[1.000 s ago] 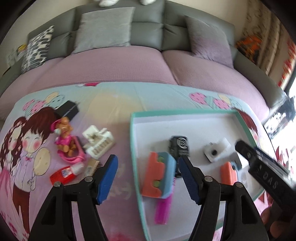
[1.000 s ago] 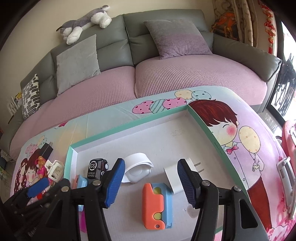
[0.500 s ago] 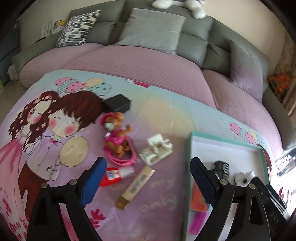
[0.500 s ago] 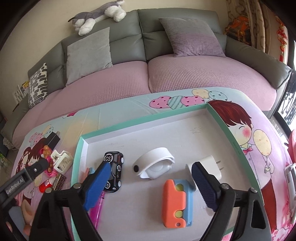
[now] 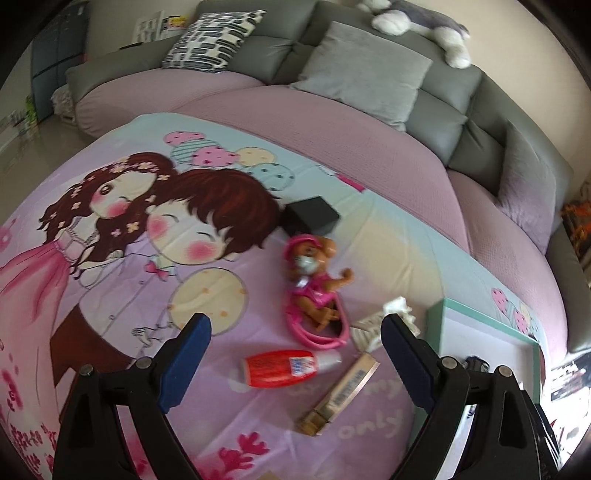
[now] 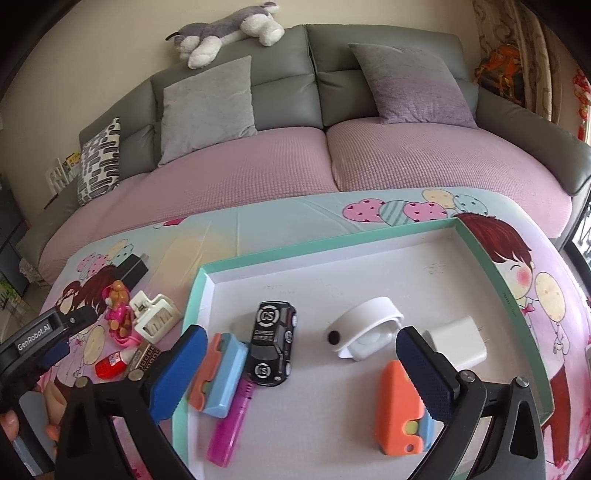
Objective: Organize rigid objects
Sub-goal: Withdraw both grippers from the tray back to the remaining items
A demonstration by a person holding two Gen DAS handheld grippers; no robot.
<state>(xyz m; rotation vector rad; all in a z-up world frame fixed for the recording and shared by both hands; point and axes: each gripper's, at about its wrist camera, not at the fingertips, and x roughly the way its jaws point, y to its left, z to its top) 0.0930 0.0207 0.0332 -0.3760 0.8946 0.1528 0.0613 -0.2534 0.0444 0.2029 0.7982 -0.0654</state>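
Note:
My left gripper (image 5: 295, 332) hangs open over loose items on the cartoon cloth: a red tube (image 5: 280, 367), a tan bar (image 5: 343, 393), a pink puppy toy (image 5: 314, 280) and a white hair clip (image 5: 388, 317). My right gripper (image 6: 301, 339) is over the teal-rimmed tray (image 6: 332, 243), its jaws opening with nothing pressed between them. In the tray lie a black toy car (image 6: 273, 343), a white round device (image 6: 365, 328), a white plug (image 6: 458, 339), two orange-and-blue toys (image 6: 399, 410) (image 6: 218, 369) and a pink stick (image 6: 232, 424).
A black box (image 5: 312, 218) sits on the cloth beyond the puppy toy. The tray's corner (image 5: 480, 314) shows at the right of the left wrist view. Behind the table runs a sofa (image 6: 406, 158) with cushions and a plush dog (image 6: 229, 29).
My left gripper swung left from above the tray to the loose items on the cloth, and its jaws widened. My right gripper's jaws spread wider above the tray.

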